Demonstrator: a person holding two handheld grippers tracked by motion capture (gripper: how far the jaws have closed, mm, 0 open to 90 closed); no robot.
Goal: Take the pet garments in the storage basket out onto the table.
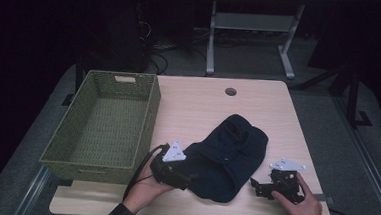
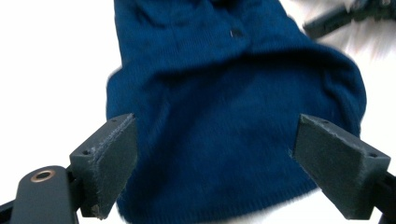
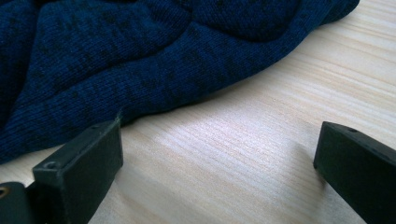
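A dark blue knitted garment (image 1: 228,155) lies bunched on the near half of the wooden table (image 1: 199,103). My left gripper (image 1: 188,180) is at its near-left edge, open, with the blue knit (image 2: 224,121) spread between and beyond its jaws. My right gripper (image 1: 255,186) sits low on the table just right of the garment, open, its jaws over bare wood with the knit's edge (image 3: 140,60) close in front. In the left gripper view, the right gripper (image 2: 345,14) shows beyond the garment at the top right.
A green woven basket (image 1: 150,115) stands on the table's left side, touching distance from the garment. A round cable hole (image 1: 230,91) is near the far edge. Behind the table stand a desk frame (image 1: 253,26) and cables on the floor.
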